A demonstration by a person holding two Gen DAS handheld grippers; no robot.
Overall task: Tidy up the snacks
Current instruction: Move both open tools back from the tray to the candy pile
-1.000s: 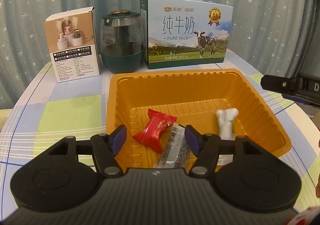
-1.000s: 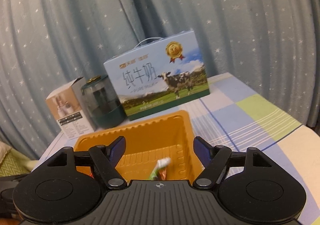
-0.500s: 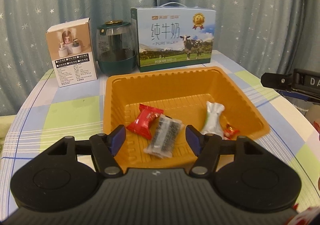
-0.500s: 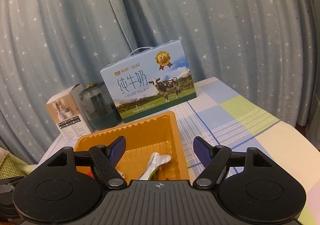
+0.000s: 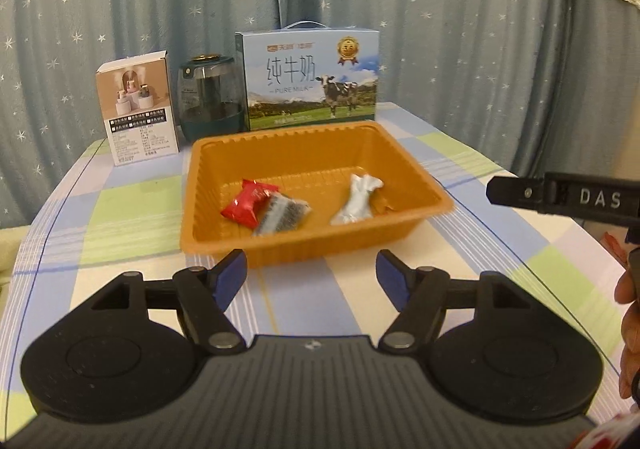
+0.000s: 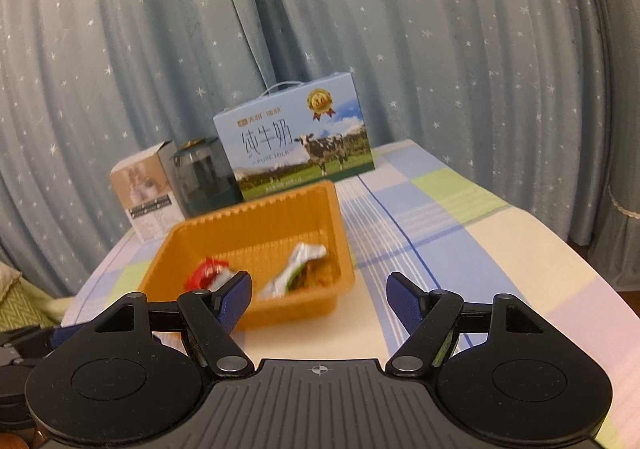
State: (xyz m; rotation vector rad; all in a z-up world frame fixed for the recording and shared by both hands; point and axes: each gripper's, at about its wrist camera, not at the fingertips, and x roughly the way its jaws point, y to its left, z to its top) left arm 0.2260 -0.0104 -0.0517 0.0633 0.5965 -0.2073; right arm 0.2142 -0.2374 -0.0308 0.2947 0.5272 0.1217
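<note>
Table (image 5: 120,217), checked cloth in blue, green and cream, set before a blue star-print curtain (image 5: 460,29).

Orange plastic tray (image 5: 404,165): centre of the table, ribbed walls, long side toward the near edge. Contents:
- Red-wrapped candy (image 5: 246,203), left half of the tray floor, toward the near wall.
- Clear packet with dark contents (image 5: 282,215), touching the red candy on its right, tilted.
- White and pale-blue wrapped snack (image 5: 358,199), right half of the tray floor, lying diagonally.
- Small orange-red item just beside the white snack toward the tray's right wall; too small to identify.

Along the far edge of the table, left to right:
- Small product carton (image 5: 138,107), upright, near the far left corner.
- Dark green jar with clear body (image 5: 210,97), between the two boxes.
- Pure milk gift box (image 5: 310,79) with cow picture and carry handle, just behind the tray's far wall.

Left gripper (image 5: 310,277): over the near edge of the table, short of the tray; jaws opening, nothing between them.

Right gripper (image 6: 318,303): near the tray's near right corner, over the cloth; jaws well apart, holding nothing. From the left wrist view its black body, lettered "DAS", shows at the right edge of the table.

A hand (image 5: 629,333) shows at the right margin of the left wrist view.
</note>
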